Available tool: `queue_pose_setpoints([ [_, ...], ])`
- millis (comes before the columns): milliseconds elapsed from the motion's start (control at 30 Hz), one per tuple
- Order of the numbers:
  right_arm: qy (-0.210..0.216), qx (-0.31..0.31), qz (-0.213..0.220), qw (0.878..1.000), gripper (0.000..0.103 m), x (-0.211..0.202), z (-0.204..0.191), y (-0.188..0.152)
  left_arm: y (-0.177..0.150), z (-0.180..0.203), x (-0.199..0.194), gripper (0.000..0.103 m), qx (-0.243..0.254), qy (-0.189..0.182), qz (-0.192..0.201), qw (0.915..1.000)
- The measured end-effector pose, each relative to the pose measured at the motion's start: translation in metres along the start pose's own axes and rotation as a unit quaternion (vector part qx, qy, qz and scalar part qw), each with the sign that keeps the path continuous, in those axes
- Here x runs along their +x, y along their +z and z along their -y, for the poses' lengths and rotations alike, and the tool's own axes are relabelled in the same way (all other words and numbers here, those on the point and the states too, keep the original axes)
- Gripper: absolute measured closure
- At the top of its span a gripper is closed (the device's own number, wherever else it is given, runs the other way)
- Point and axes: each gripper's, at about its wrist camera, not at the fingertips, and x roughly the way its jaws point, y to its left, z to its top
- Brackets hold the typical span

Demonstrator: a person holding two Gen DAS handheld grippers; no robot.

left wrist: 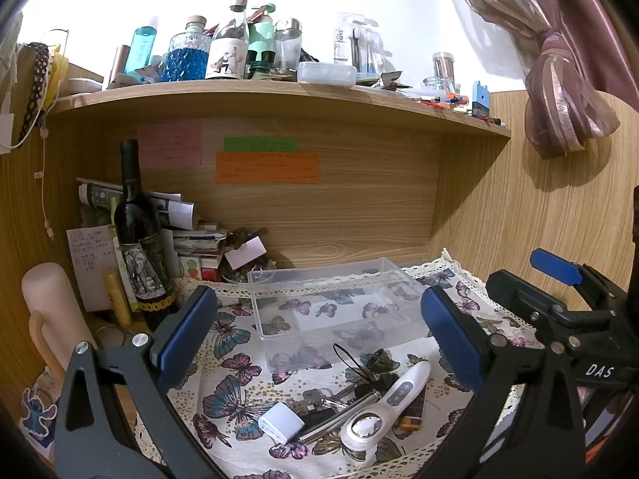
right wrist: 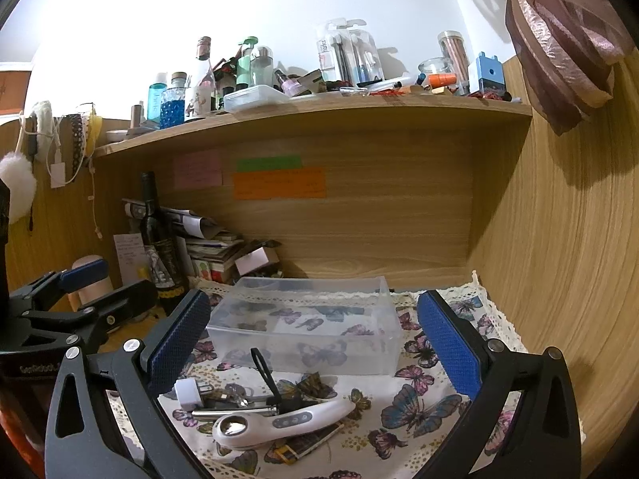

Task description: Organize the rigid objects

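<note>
Cloth [left wrist: 223, 363]: butterfly print, lace-edged, covers the desk.
Bin [left wrist: 331, 311]: clear rigid plastic, rectangular, on cloth behind the clutter.
Left gripper [left wrist: 319, 343]: 2 blue textured pads, jaws spread wide, holding nothing.
Right gripper [right wrist: 315, 349]: same, jaws spread wide.
Magnifier [right wrist: 279, 419]: glossy white, round lens, atop keys [left wrist: 319, 397].
Charger [left wrist: 280, 423]: white, boxy, beside keys.

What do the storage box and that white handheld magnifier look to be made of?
Storage box: clear, slightly frosted rigid plastic; the butterfly cloth shows through its walls. Magnifier: glossy white moulded plastic with highlights along the handle; its round lens may be glass or acrylic, I cannot tell which.
</note>
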Motion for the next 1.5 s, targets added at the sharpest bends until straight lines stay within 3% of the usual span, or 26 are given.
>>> queue_pose_setpoints([
  [667, 0.002, 0.004, 0.004, 1.000, 0.000, -0.001, 0.003, 0.000, -0.001, 0.001, 0.001, 0.000, -0.003, -0.006, -0.002, 1.0000],
  [967, -0.003, 0.009, -0.012, 1.000, 0.000, 0.011, 0.008, -0.006, -0.006, -0.013, 0.012, 0.000, -0.018, -0.013, -0.022, 0.9995],
  [1067, -0.007, 0.013, -0.035, 0.999, 0.000, 0.022, 0.014, -0.015, -0.012, -0.026, 0.020, 0.003, -0.027, -0.008, -0.041, 0.9987],
  [1133, -0.008, 0.014, -0.057, 0.998, 0.008, 0.030, 0.017, -0.023, -0.017, -0.033, 0.026, 0.019, -0.031, 0.000, -0.060, 0.9977],
  [1200, -0.005, 0.016, -0.090, 0.996, 0.013, 0.041, 0.021, -0.035, -0.025, -0.041, 0.034, 0.020, -0.038, 0.005, -0.085, 0.9956],
  [1500, 0.015, 0.035, -0.209, 0.977, 0.017, 0.073, 0.026, -0.087, -0.075, -0.064, 0.061, 0.026, -0.050, 0.015, -0.183, 0.9818],
])
